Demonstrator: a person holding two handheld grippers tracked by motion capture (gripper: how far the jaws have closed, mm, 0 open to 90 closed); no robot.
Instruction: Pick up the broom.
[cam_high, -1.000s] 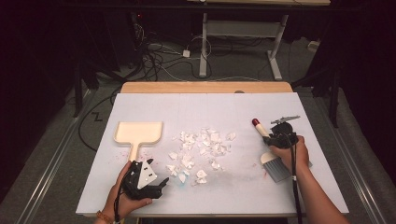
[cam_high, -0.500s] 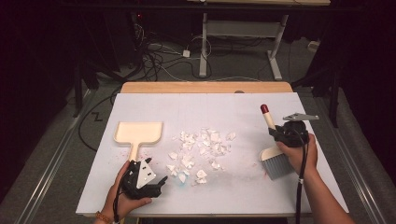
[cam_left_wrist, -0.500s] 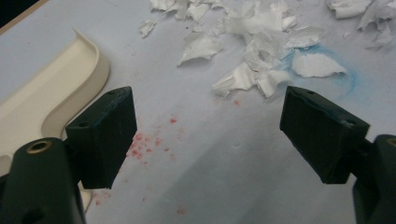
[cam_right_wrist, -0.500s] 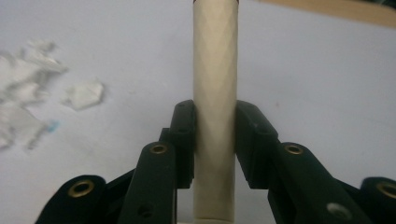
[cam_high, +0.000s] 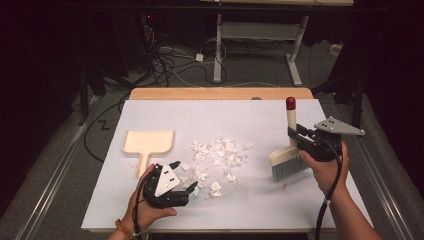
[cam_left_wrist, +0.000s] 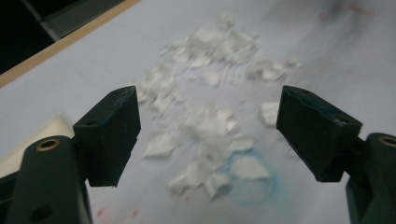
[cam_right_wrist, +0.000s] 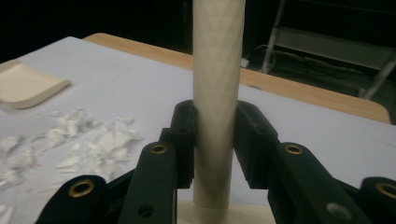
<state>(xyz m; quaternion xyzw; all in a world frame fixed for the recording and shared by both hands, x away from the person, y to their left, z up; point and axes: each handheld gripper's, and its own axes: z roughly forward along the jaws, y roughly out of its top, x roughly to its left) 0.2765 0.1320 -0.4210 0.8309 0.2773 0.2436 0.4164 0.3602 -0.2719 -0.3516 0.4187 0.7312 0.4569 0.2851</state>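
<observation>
White-topped table (cam_high: 240, 120) with wooden far edge, cream dustpan (cam_high: 148, 142) lying flat, scattered white paper scraps (cam_high: 215, 159)

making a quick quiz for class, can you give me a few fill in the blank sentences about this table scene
1. The right tool is shut on the handle of the ____.
2. The left tool stands ____, with nothing between its jaws.
3. The white paper scraps lie between the brush and the ____.
4. The tip of the brush handle is coloured ____.

Missing words: brush; open; dustpan; red
</observation>
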